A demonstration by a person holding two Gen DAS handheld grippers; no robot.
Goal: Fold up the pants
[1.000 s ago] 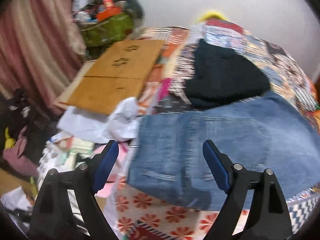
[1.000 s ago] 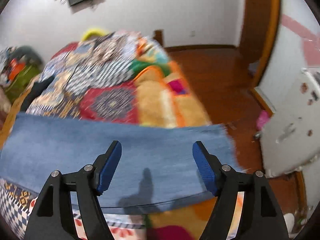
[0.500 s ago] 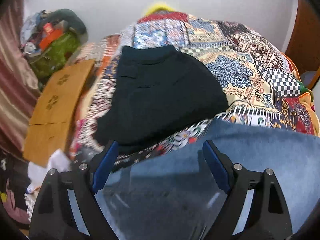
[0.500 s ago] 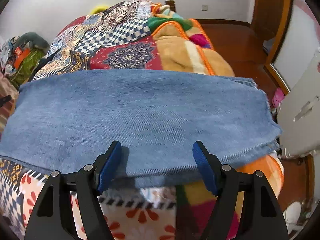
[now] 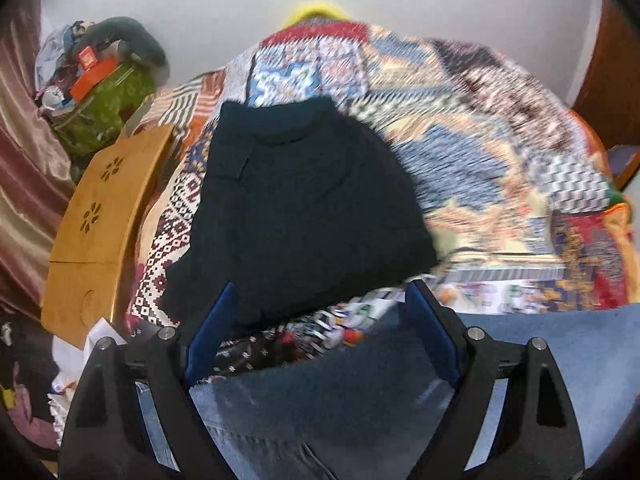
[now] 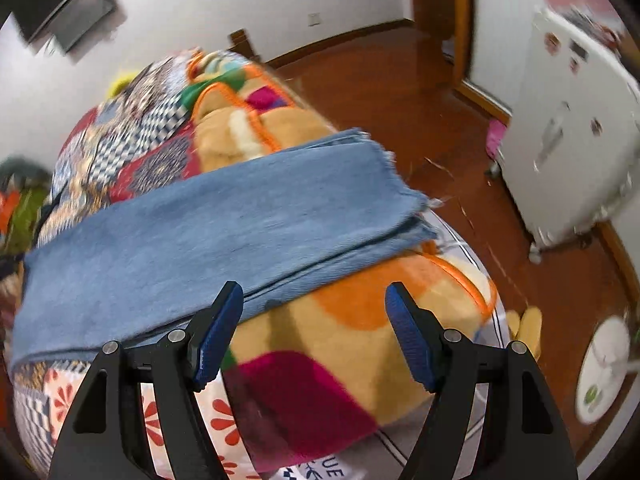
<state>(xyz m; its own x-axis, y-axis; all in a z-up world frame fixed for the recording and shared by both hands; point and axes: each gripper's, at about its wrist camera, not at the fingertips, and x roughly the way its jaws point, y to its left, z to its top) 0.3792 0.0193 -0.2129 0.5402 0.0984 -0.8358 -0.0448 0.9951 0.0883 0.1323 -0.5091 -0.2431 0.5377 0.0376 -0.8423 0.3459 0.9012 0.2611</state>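
Curtain fabric, maroon and glossy (image 5: 24,184), hangs at the far left of the left wrist view, and beside it a green bag heaped with clutter (image 5: 100,108) stands against the white wall. Next comes a pale wooden folding board with flower-shaped cut-outs (image 5: 100,220), leaning along the edge of the bed. A folded dark navy garment (image 5: 300,216) lies flat on the multicoloured patchwork bedspread (image 5: 500,152), which is blurred. Below it the blue denim pants (image 5: 560,344) stretch across the near edge of the bed. The left gripper (image 5: 320,332) hovers over their near-left part with its blue-padded jaws spread wide and nothing clamped between them.

In the right wrist view the same pants (image 6: 208,224) run as a doubled band across the bed, their frayed hem end (image 6: 404,200) reaching the right side of the mattress over an orange and tan plush blanket (image 6: 360,320). The right gripper (image 6: 314,336) hangs just off the pants' near edge, jaws apart and empty; its left pad (image 6: 218,340) overlaps that edge in the picture, though whether it touches cannot be told. Farther right lie the reddish wooden floor (image 6: 400,92), a white appliance (image 6: 568,140) and a small white fan (image 6: 604,368).
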